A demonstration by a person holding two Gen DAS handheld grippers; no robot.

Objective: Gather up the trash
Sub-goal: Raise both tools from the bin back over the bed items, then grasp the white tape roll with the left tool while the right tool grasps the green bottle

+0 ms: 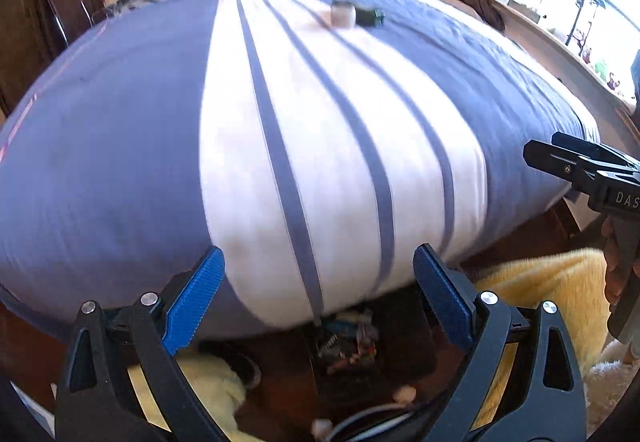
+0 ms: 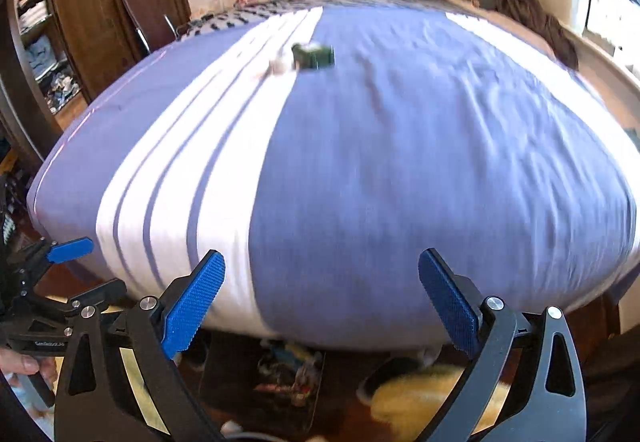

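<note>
Holding both tools spread wide with nothing between the blue pads, I have my left tool [image 1: 318, 306] and right tool [image 2: 322, 306] above the foot of the bed with its blue and white striped cover [image 1: 132, 130]. Below them on the floor stands a dark bag of mixed wrappers [image 1: 352, 342]. Far up the cover lie a small white cup [image 1: 343, 13] and a dark green box [image 2: 314, 55], touching.
</note>
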